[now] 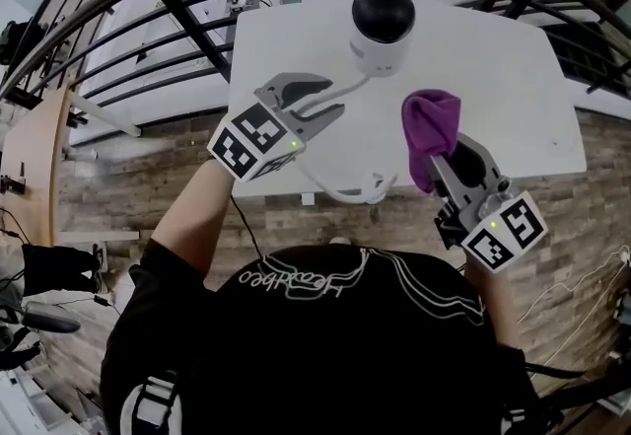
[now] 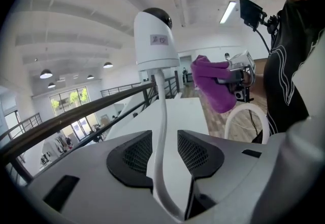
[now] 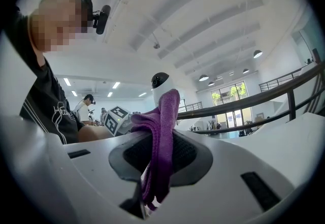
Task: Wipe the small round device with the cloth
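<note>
Person [image 1: 325,354] in a black shirt, seen from above at a white desk [image 1: 503,98]. The small round device [image 1: 383,24], white with a black dome, stands toward the desk's far side. Its white cable [image 1: 347,85] trails over the near edge. The left hand-held gripper [image 1: 322,98] is released, its jaws apart with the cable running ungripped between them. The right hand-held gripper [image 1: 455,159] is clenched on a purple cloth [image 1: 431,127], near the device but not touching it.

Device [image 1: 383,24] on table [image 1: 513,78], cloth [image 1: 431,127] rightward
</note>
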Demonstrator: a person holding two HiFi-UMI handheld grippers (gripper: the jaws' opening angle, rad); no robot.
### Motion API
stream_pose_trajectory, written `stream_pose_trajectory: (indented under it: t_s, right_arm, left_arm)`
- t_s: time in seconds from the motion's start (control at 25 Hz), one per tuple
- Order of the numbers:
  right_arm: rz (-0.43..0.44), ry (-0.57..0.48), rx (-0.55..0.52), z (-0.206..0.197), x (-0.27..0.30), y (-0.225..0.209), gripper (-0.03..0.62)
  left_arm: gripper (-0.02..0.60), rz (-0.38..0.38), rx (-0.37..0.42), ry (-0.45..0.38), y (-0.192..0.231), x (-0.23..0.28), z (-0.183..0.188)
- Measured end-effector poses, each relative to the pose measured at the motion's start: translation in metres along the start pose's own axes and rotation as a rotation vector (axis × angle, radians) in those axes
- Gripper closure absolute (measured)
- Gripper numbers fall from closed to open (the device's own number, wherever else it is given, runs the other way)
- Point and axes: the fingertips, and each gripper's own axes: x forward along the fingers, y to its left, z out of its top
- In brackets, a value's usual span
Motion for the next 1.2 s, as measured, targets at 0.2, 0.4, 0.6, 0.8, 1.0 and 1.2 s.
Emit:
stream_pose_trajectory:
  t_s: [0.2, 0.4, 0.6, 0.8, 1.0, 1.2]
  right_arm:
    - [-0.020, 0.001, 0.015, -0.008, -0.001, -0.006, 0.528]
    - [-0.034, 0.007, 0.035, -0.014, 0.016, -0.018, 0.528]
    - [-0.037, 0.003, 0.040, -0.017, 0.019, -0.021, 0.527]
    - [-0.027, -0.018, -0.013, -0.008, 0.020, -0.017, 0.528]
    - [-0.023, -0.041, -0.075, 0.011, 0.023, -0.016, 0.528]
    - [-0.038, -0.106, -0.254, 0.045, 0.019, -0.012, 0.528]
  left_arm:
    - [0.434, -0.031, 0.003, 0.025, 0.000, 0.011, -0.012]
    - [0.452, -0.050, 0.020, 0.038, 0.017, 0.017, -0.022]
    - [0.517, -0.036, -0.002, 0.025, 0.021, 0.018, -0.025]
    - [0.520, -0.049, -0.006, 0.021, 0.020, 0.019, -0.026]
    - [0.520, -0.038, -0.003, 0.014, 0.021, 0.018, -0.026]
    - [0.520, -0.038, -0.019, 0.003, 0.018, 0.019, -0.027]
